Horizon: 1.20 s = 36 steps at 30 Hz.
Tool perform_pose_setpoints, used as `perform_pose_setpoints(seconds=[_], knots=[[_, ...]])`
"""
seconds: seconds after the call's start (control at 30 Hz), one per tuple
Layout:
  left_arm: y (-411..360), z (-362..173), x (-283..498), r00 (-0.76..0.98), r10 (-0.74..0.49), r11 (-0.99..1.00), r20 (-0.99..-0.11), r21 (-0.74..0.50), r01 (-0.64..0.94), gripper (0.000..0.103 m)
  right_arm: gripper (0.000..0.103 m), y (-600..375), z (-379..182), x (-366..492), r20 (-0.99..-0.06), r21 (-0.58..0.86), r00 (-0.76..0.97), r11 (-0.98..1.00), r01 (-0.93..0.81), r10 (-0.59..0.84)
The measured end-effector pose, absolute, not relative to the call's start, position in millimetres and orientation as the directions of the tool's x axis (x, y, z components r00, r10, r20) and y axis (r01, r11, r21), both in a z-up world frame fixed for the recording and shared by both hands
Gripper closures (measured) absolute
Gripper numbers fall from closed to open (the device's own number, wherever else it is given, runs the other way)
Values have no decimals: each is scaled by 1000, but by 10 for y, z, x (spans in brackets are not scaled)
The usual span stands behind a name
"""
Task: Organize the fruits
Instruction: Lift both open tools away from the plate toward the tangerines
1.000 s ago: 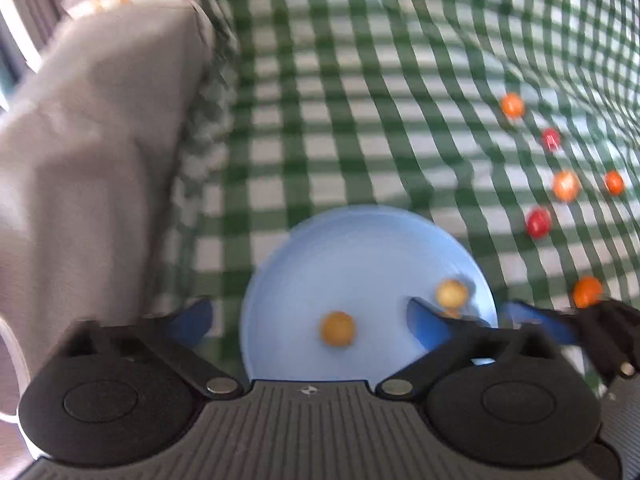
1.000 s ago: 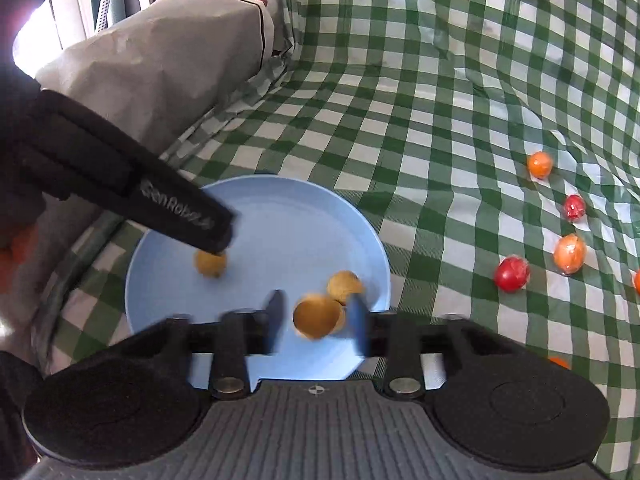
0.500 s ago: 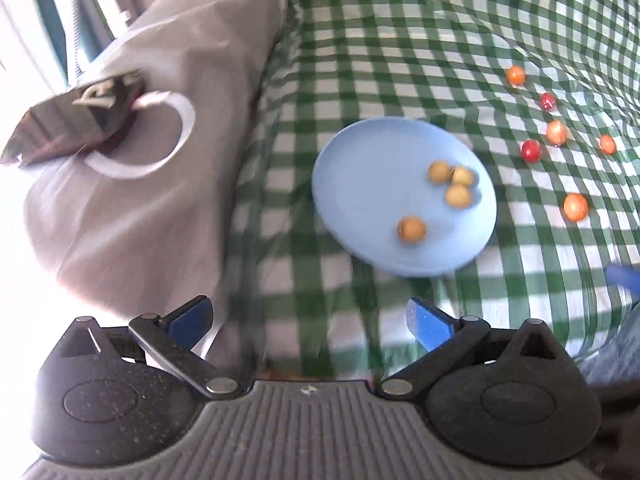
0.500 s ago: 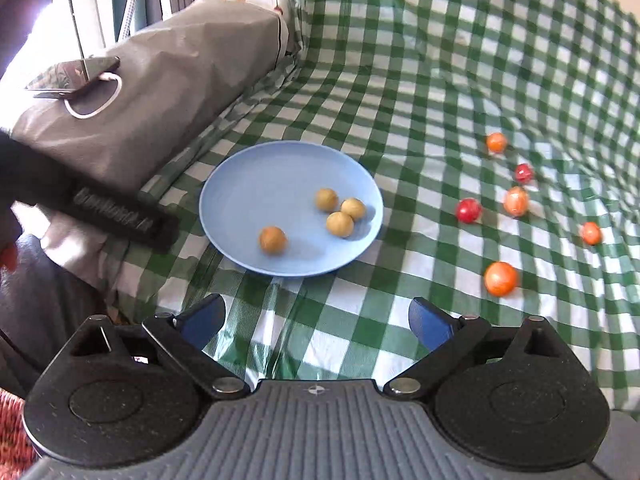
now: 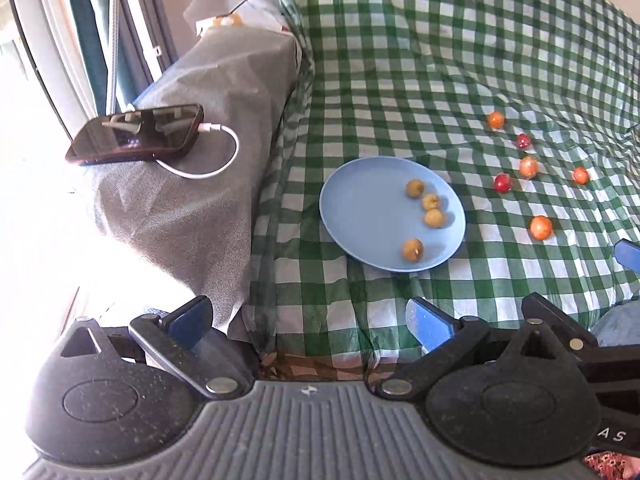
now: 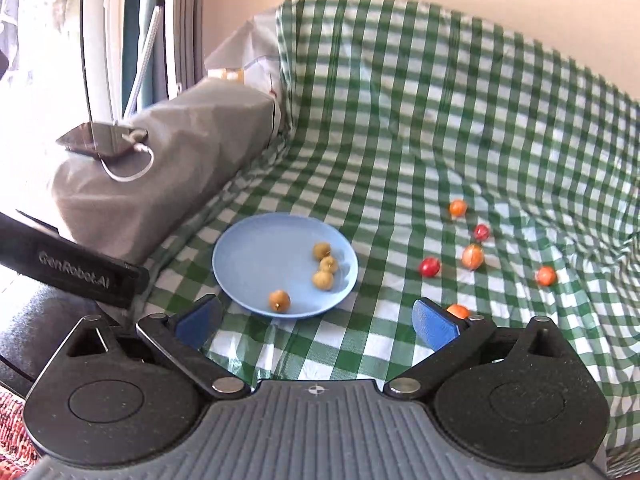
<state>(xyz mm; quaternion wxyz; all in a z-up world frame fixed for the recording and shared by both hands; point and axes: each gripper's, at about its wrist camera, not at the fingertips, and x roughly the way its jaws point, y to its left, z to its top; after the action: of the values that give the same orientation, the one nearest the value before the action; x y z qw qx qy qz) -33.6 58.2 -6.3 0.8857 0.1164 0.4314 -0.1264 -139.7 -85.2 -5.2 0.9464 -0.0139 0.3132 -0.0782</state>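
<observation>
- Your left gripper (image 5: 308, 322) was spread wide with nothing between its fingers, held back from the blue plate (image 5: 360, 216).
- Your right gripper (image 6: 316, 320) was likewise wide apart and empty.
- Four yellow-brown fruits (image 6: 322, 278) lay on the plate, three clustered, one nearer you.
- Six red and orange fruits (image 5: 502, 182) sat scattered on the green checked cloth (image 5: 400, 60), right of the plate; one seemed to sit just behind your right fingertip.
- A phone (image 5: 136, 134) rested on the grey cover.
</observation>
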Motion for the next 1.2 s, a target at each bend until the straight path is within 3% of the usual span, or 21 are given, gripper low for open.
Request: perform_pose_setpoints(seconds=[0.53, 1.2], knots=[[538, 19, -443, 627, -126, 930, -769, 128, 344, 0, 1, -818, 36, -1499, -562, -64, 813, 988, 137, -149], [58, -276, -135, 554, -94, 885, -827, 185, 427, 0, 1, -1356, -383, -1249, -672, 106, 728, 956, 274, -134]])
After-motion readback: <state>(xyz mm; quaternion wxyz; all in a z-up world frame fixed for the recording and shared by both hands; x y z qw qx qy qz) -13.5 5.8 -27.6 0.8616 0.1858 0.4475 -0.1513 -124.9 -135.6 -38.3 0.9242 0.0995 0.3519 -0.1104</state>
